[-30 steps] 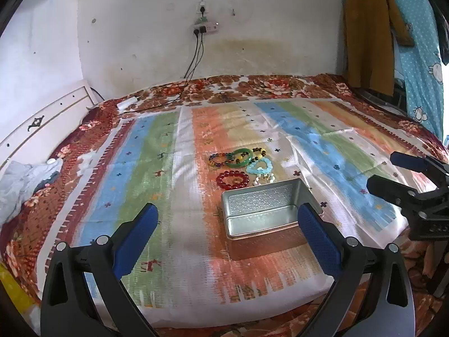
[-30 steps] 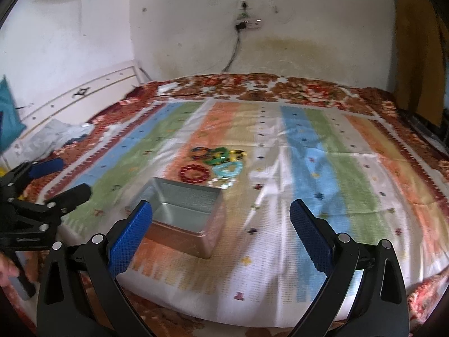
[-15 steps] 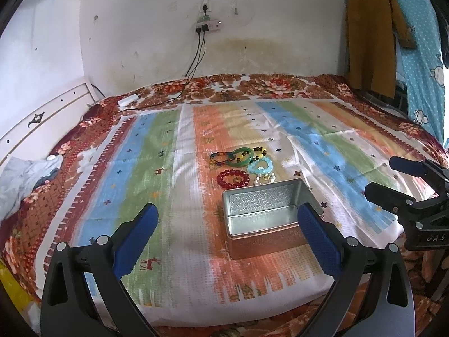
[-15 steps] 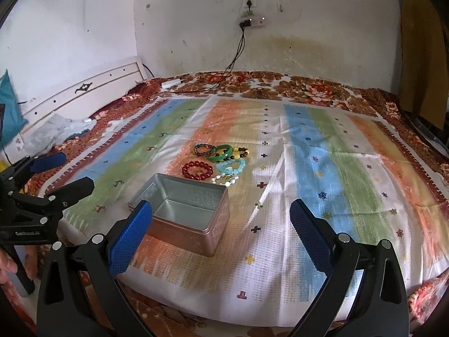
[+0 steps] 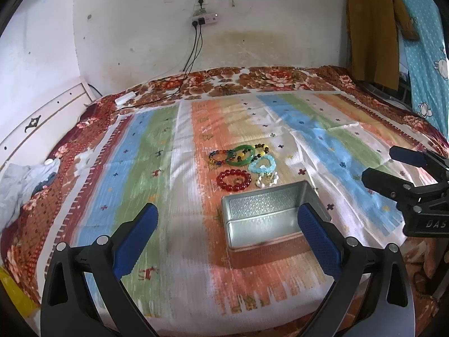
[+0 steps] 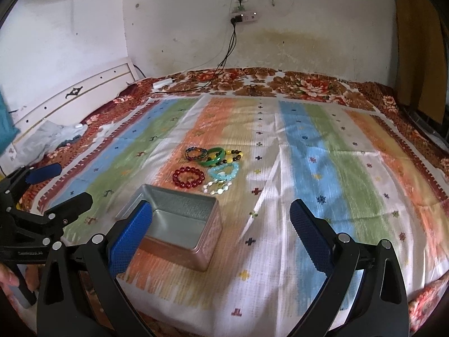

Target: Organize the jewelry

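An open, empty metal tin (image 5: 269, 219) sits on the striped cloth; it also shows in the right wrist view (image 6: 179, 221). Just beyond it lie several bracelets: a red bead one (image 5: 233, 180) (image 6: 188, 177), a green bangle (image 5: 241, 155) (image 6: 212, 156), a light blue one (image 5: 262, 165) (image 6: 223, 172), a white pearl one (image 5: 267, 179) (image 6: 217, 187) and dark multicolour bead ones (image 5: 221, 157). My left gripper (image 5: 227, 224) is open and empty, hovering near the tin. My right gripper (image 6: 220, 224) is open and empty, right of the tin.
The striped cloth (image 5: 157, 196) covers a floral bedspread (image 5: 252, 80). A white headboard (image 5: 33, 120) stands at left with crumpled cloth (image 5: 19, 185). Cables (image 5: 193, 53) hang from a wall socket. Clothes (image 5: 373, 28) hang at right.
Both grippers have moved slightly forward and upward toward the tin and bracelets. Nothing on the bed has moved; both stay open.
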{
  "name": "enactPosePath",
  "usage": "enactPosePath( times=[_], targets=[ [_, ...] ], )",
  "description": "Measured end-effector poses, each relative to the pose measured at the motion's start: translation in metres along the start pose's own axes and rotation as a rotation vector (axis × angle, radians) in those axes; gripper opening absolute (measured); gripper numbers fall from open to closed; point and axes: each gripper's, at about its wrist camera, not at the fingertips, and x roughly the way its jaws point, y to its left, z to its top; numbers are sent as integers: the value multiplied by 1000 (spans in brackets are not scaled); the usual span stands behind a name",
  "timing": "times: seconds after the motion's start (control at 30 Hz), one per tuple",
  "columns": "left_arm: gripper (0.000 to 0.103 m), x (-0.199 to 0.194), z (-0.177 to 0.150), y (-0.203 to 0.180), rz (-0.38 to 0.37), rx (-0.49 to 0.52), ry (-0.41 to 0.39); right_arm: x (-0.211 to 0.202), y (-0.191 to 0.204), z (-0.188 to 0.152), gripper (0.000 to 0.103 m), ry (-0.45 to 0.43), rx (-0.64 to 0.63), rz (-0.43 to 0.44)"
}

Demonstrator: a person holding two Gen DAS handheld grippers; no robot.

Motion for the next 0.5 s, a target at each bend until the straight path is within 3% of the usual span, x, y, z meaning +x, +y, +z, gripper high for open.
enactPosePath(
  times=[0.5],
  targets=[
    [98,36,23,16,-34,-57,71,27,-3,21,99,31,-16,-10]
  ],
)
